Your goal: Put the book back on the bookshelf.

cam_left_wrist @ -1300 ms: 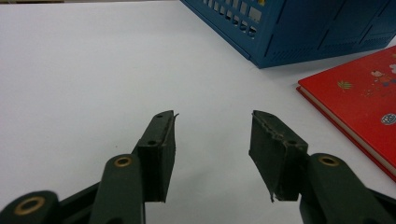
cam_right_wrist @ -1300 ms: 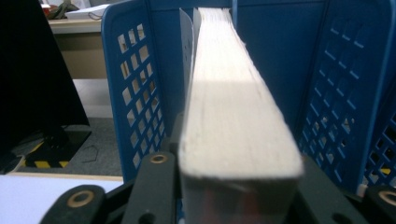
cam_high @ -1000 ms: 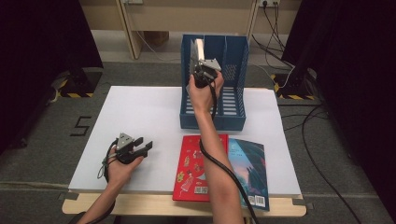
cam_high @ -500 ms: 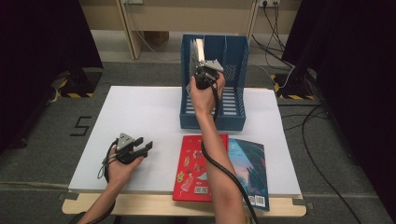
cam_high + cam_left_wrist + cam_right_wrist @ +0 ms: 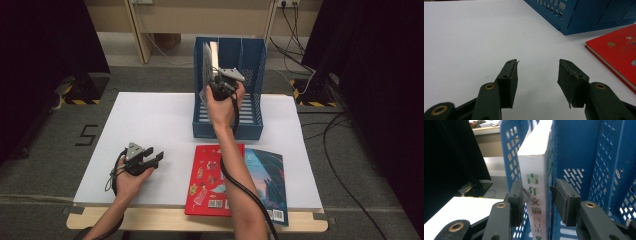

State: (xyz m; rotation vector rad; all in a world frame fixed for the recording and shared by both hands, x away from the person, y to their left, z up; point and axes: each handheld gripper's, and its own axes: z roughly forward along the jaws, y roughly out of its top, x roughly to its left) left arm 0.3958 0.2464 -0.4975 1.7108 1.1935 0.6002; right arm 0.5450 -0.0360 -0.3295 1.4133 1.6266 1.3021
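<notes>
Standing upright in the leftmost compartment of the blue file rack, the white book sits between the fingers of the right gripper, whose jaws have just been opening: one pad touches the spine's edge and the other stands just clear, so nothing is clamped. The left gripper rests on the white bench with its fingers spread and empty, near 2 flat books, a red book and a teal book.

floor: grey carpet | curtains: black | wall: beige
</notes>
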